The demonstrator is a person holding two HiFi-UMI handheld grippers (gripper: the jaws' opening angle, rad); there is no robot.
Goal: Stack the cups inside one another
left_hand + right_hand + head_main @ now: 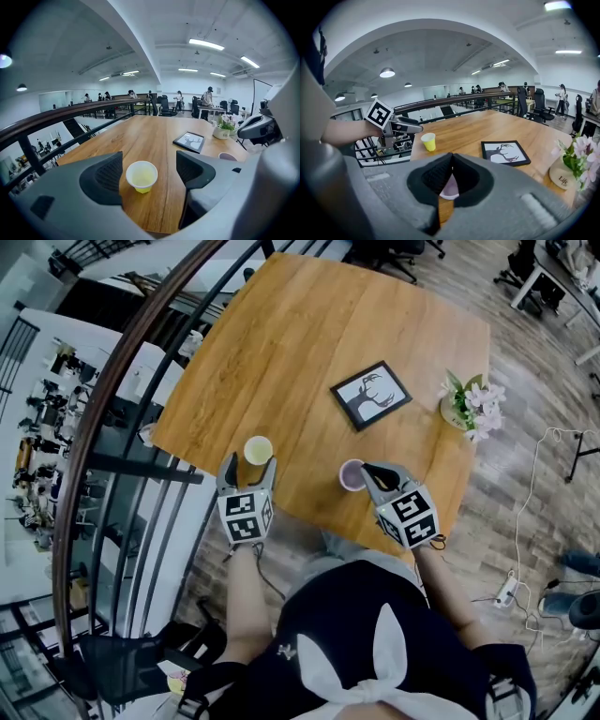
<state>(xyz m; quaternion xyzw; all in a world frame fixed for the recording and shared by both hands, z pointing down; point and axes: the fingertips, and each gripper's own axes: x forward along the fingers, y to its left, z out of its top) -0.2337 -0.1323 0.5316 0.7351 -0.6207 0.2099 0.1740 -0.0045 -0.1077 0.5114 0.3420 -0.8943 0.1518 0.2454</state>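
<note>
1. Worktop [309,324] of orange-brown wood carries two small cups, a framed deer picture [371,395] and a pot of pale flowers [466,404]. A dark railing [122,381] runs along its left edge.
2. The yellow cup [258,449] stands upright and empty near the worktop's near left corner, close to the near edge.
3. The left gripper [250,465] reaches in over the near edge. Its jaws stand wide, one on each side of the yellow cup. In the left gripper view there is bare wood between each pad and the cup's wall, so neither pad touches it.
4. The lilac cup [351,475] is near the middle of the near edge, well apart from the yellow cup and to its right.
5. The right gripper [367,471] comes at the lilac cup from the near right. Its jaws are pressed together. In the right gripper view the cup's pale wall [450,187] runs up into the seam between the pads, so they pinch the cup by its rim.
6. The framed picture lies flat further in, toward the worktop's right half. It is turned at an angle to the edges.
7. The flower pot stands near the right edge, just beside the picture.
8. In the right gripper view the left gripper's marker cube shows beside the yellow cup [428,141], with a bare forearm behind it.
</note>
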